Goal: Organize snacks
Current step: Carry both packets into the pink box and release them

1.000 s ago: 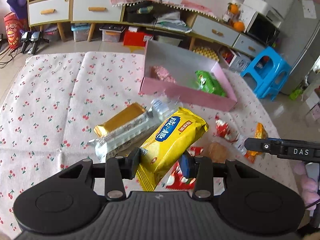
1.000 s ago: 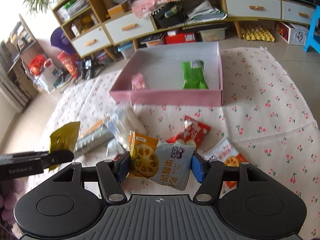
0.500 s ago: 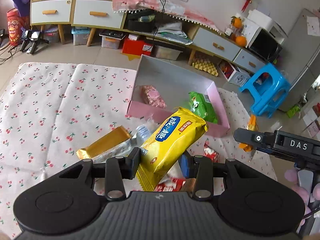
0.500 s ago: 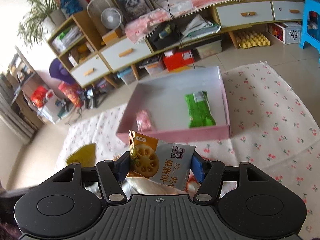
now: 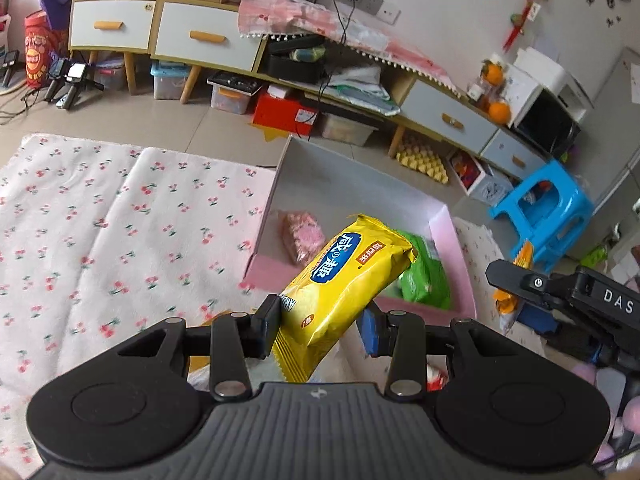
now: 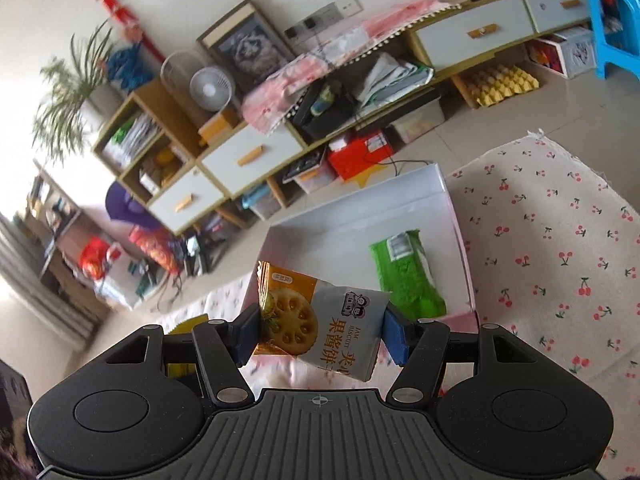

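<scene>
My left gripper [image 5: 320,326] is shut on a yellow snack pack [image 5: 348,284] and holds it in the air over the near wall of the pink box [image 5: 276,268]. My right gripper [image 6: 320,334] is shut on an orange and grey jam biscuit packet [image 6: 324,324], held in the air at the near edge of the same box [image 6: 462,236]. In the box lie a green packet [image 6: 404,276] and a pink packet [image 5: 302,236]. The right gripper also shows at the right edge of the left wrist view [image 5: 560,292].
The box sits on a cherry-print cloth [image 5: 100,232] on the floor. Behind it stand low cabinets with drawers [image 5: 200,36], a red box [image 5: 284,114] and storage bins. A blue stool [image 5: 544,208] stands to the right. Loose snacks show below the left gripper.
Both grippers have risen and moved forward toward the pink box, each still holding its snack. The loose snacks on the cloth have dropped out of sight beneath them.
</scene>
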`<action>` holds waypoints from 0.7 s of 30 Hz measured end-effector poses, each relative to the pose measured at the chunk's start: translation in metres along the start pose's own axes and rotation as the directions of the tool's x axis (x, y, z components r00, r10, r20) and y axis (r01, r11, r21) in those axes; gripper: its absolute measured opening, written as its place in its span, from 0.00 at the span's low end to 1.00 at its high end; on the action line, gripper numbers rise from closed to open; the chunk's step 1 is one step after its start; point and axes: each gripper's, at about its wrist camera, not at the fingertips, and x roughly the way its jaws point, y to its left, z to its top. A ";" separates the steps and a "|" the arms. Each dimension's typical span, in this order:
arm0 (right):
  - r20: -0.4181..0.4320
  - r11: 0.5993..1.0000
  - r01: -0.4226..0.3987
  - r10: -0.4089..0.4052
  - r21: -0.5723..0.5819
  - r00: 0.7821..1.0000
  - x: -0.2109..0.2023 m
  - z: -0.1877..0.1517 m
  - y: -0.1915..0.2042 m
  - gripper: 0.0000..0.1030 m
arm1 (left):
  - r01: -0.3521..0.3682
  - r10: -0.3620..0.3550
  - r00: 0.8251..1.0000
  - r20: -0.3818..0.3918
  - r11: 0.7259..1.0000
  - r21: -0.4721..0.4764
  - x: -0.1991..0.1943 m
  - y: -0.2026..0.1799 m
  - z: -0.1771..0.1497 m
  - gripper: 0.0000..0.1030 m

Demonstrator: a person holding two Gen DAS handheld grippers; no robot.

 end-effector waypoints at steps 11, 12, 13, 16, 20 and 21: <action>-0.023 0.998 0.013 -0.012 0.060 1.000 0.045 0.019 -0.012 0.61 | 0.066 -0.066 0.998 -0.001 0.997 -0.031 0.049 -0.021 0.022 0.37; -0.020 0.998 0.021 -0.020 0.059 1.000 0.050 0.022 -0.013 0.61 | 0.071 -0.071 0.997 -0.006 0.997 -0.042 0.054 -0.020 0.022 0.37; -0.018 0.997 0.025 -0.024 0.068 1.000 0.054 0.025 -0.016 0.61 | 0.072 -0.072 0.997 -0.009 0.996 -0.052 0.059 -0.021 0.022 0.37; -0.006 0.993 0.041 -0.041 0.106 0.999 0.065 0.029 -0.026 0.61 | 0.082 -0.082 0.997 -0.007 0.994 -0.066 0.067 -0.021 0.022 0.37; 0.007 0.991 0.089 -0.090 0.099 0.996 0.076 0.035 -0.034 0.61 | 0.080 -0.080 0.997 0.001 0.995 -0.062 0.074 -0.024 0.021 0.37; 0.007 0.990 0.086 -0.087 0.108 0.996 0.079 0.036 -0.038 0.61 | 0.077 -0.077 0.997 0.002 0.995 -0.062 0.075 -0.024 0.020 0.37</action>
